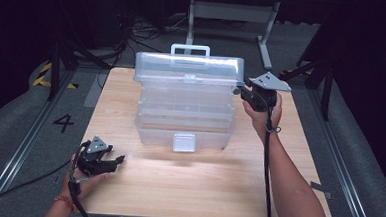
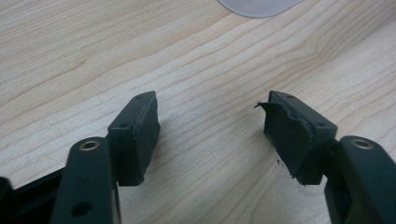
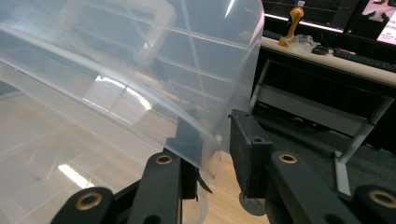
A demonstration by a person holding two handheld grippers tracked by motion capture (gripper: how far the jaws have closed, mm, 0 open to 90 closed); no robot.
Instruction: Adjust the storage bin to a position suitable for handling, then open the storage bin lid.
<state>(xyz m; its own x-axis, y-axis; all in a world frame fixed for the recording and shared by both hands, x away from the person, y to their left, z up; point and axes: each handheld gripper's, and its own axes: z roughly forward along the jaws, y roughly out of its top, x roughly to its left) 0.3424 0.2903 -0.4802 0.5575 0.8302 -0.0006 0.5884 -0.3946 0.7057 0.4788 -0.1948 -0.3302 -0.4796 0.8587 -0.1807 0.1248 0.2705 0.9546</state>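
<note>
At the box's right-hand edge, the right gripper (image 1: 246,90) has its jaws nearly shut on the lid (image 3: 140,93) of the clear plastic box (image 1: 185,113) — one pad inside the rim, one outside. The left gripper (image 1: 109,160) rests open and empty near the front left corner. The thin, slick lid could slip from the pinch and drop shut. Beyond: a pale wooden table (image 1: 192,183), grey floor, dark room — cables and metal stands behind.

My pads (image 2: 140,135) are matt black rubber, one torn ragged at its edge. The table (image 1: 187,183) beneath me is pale wood, smooth with fine grain. The box (image 1: 186,103) is clear, glossy plastic, its lid (image 3: 140,79) catching glare.
</note>
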